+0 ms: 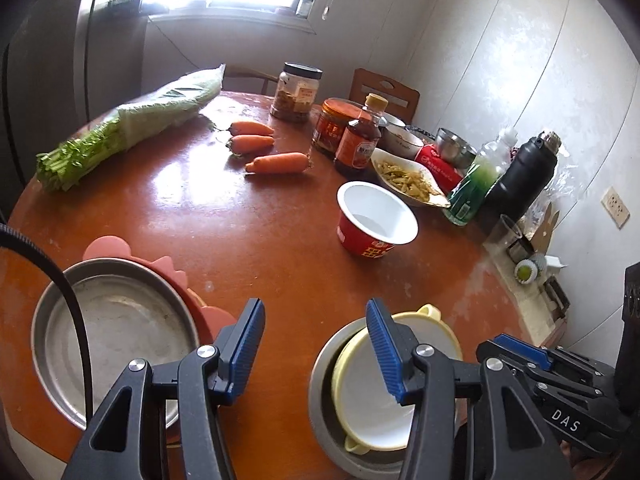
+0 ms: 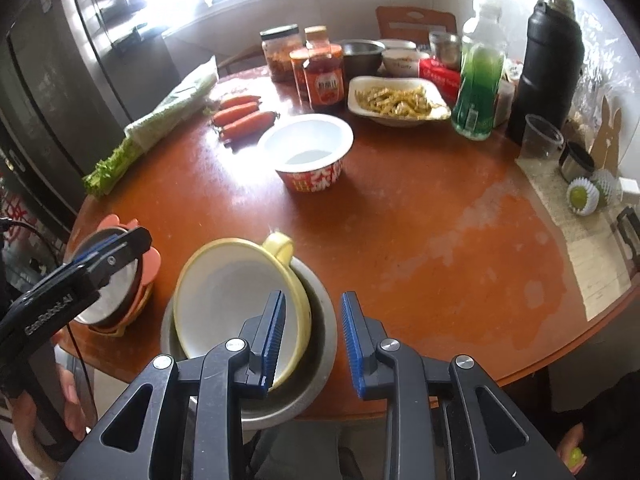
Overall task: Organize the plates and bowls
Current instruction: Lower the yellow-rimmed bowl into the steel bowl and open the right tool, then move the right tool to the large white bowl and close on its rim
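Blue ribbed pads line both sets of jaws, and both stand parted with nothing between them. The right gripper [image 2: 312,336] hovers low over the near edge of the worktop [image 2: 400,248], its left pad above the rim of the yellow two-handled bowl [image 2: 236,292], its right pad outside over bare wood. That bowl sits tilted inside a steel bowl [image 2: 320,344], one handle up toward the far side. The left gripper [image 1: 316,344] hangs wider open — between the steel plate [image 1: 116,332] on its left and the nested bowls on its right, gripping neither. The steel plate rests on pink scalloped plates [image 1: 116,248].

The step in hand appears to be the stacking of the near dishes. To do it well, straddle the yellow rim squarely, one pad inside and one outside, close firmly, and lift straight up so the steel bowl underneath does not drag toward the edge. The tilt means the rim is not level; match the wrist angle to it.

Farther out stand an empty instant-noodle cup [image 2: 310,152], three carrots [image 2: 240,118], bagged celery [image 2: 160,120], sauce jars and a dish of cooked food [image 2: 396,100] — well apart from the jaws.
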Tool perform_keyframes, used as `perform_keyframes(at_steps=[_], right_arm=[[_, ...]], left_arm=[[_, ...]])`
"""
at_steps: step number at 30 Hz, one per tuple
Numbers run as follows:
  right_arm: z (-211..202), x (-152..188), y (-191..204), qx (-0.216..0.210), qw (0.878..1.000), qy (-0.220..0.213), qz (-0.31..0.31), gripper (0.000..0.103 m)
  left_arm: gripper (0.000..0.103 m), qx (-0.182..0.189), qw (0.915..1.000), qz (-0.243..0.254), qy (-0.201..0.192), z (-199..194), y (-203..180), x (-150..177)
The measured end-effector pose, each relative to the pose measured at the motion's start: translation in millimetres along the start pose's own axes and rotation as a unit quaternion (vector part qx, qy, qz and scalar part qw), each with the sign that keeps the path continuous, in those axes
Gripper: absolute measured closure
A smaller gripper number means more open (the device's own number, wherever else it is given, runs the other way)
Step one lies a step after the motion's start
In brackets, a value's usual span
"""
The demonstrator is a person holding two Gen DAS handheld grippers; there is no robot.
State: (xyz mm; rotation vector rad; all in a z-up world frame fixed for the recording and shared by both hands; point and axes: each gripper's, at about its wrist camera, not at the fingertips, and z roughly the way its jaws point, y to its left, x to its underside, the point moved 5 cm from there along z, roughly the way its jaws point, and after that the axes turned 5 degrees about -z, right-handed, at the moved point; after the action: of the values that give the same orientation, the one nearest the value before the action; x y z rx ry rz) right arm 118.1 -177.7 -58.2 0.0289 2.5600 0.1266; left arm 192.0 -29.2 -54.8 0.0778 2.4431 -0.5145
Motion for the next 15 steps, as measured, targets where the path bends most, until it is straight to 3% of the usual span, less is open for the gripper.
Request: perform_keyframes(at_steps=[7, 15], right_arm=[[-4.7, -33.5, 0.6, -0.022, 1.000, -0.018, 0.013, 0.069], [4.1, -75.0, -7.5, -0.022, 0.999, -0.031, 0.021, 0.065]], left_arm=[[0.050, -0.002, 0.9983, -0.002, 0.058, 25.2, -8.8, -19.6], [0.050, -0.014, 0.9971, 0.035, 0.065, 44.2, -31.4, -47.7]])
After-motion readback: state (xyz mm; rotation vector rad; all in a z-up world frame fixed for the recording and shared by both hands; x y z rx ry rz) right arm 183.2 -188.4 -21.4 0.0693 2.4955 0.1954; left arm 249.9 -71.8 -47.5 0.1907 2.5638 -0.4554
